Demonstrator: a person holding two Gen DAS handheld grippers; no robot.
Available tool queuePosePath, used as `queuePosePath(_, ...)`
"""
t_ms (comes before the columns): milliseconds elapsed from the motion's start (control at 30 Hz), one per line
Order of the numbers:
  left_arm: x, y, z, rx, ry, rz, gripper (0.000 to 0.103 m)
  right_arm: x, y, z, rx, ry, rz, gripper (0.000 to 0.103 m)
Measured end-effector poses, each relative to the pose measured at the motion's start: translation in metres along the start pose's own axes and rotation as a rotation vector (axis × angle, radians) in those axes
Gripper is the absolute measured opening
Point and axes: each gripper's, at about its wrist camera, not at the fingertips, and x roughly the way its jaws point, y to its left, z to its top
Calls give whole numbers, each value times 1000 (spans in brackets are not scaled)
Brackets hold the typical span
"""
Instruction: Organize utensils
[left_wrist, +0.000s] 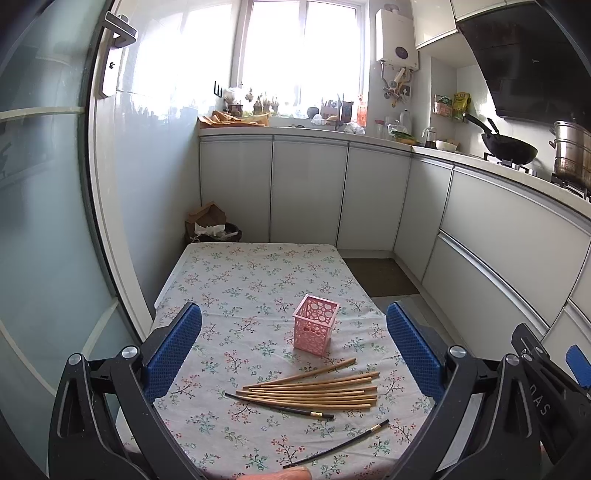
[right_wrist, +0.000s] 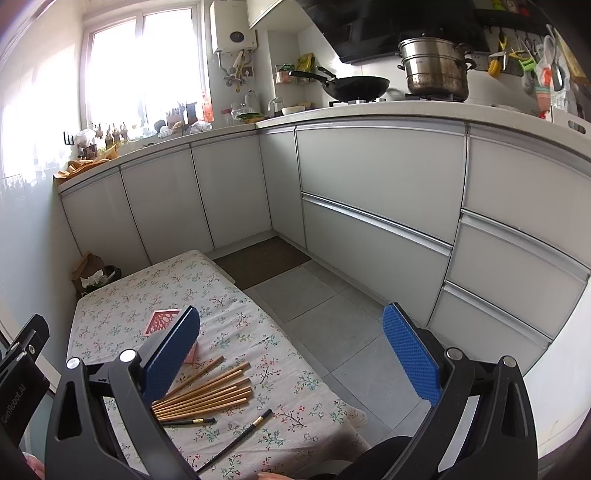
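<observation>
Both hand-held grippers hang released over the tabletop (left_wrist: 221, 280), left hand-held gripper (left_wrist: 295, 354), right hand-held gripper (right_wrist: 291, 354). The wooden chopsticks (left_wrist: 314, 391) lie fanned just before the pink holder (left_wrist: 316, 330), black chopsticks (left_wrist: 280, 407) nearer still. Best pinch one stick mid-length, then tip it upright into the holder.

We see the left gripper (left_wrist: 294, 347) with its blue pads (left_wrist: 173, 354) spread wide above the floral tablecloth (left_wrist: 236, 280). Between the fingers stands the pink holder (left_wrist: 316, 329), upright. Just nearer us lie fanned wooden chopsticks (left_wrist: 314, 391), with two black chopsticks (left_wrist: 279, 406) closest, all untouched.
</observation>
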Motion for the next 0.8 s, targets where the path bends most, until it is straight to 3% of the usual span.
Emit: queuePosePath(800,0,2,-5,-3,-5,-9,96,0,-1,0,-2,0,8,97)
